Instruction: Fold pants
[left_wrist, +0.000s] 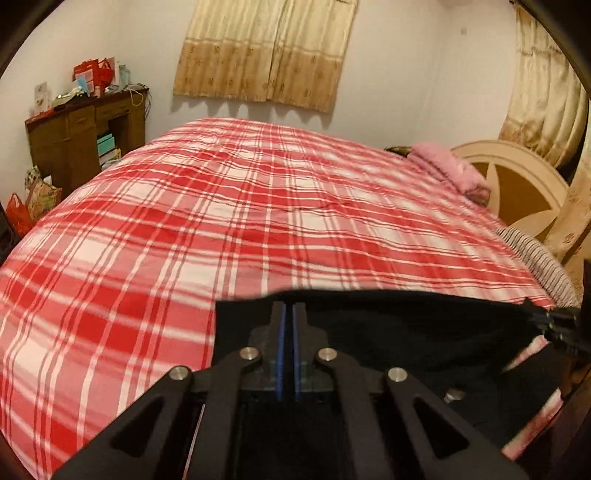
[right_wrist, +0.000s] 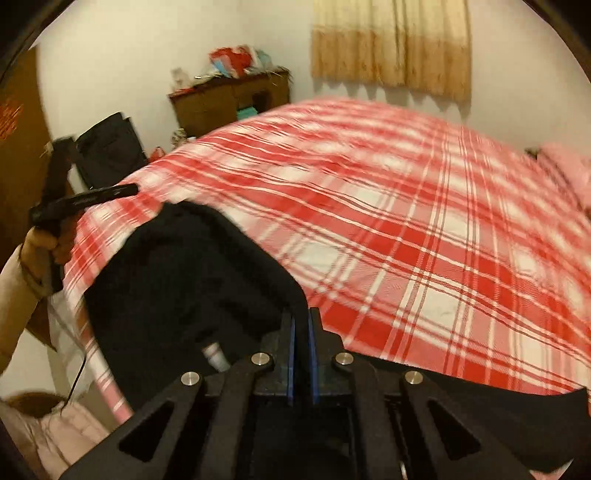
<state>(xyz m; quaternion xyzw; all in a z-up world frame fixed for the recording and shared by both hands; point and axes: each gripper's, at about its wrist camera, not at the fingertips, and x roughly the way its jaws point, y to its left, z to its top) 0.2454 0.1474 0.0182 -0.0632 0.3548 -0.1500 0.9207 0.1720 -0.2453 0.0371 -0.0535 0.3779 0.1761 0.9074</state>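
Left gripper (left_wrist: 287, 308): fingers nipped together, pinching the upper edge of the black pants (left_wrist: 424, 332). Right gripper (right_wrist: 301, 317): fingers likewise pressed narrow, gripping the same dark cloth. The pants are hanging between both, draping over the near edge of the bed (left_wrist: 258, 206) with its red plaid cover. A hand (right_wrist: 40, 247) is gripping the left tool's handle.

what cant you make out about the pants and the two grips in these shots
- Black pants: both wrist views cut off the lower part; gripper bodies cover it.
- Left gripper: shut, cloth between pads lost against black cloth.
- Right gripper: same; in the left view it is blurred at the right edge.
- Folds: motion blur hides them.
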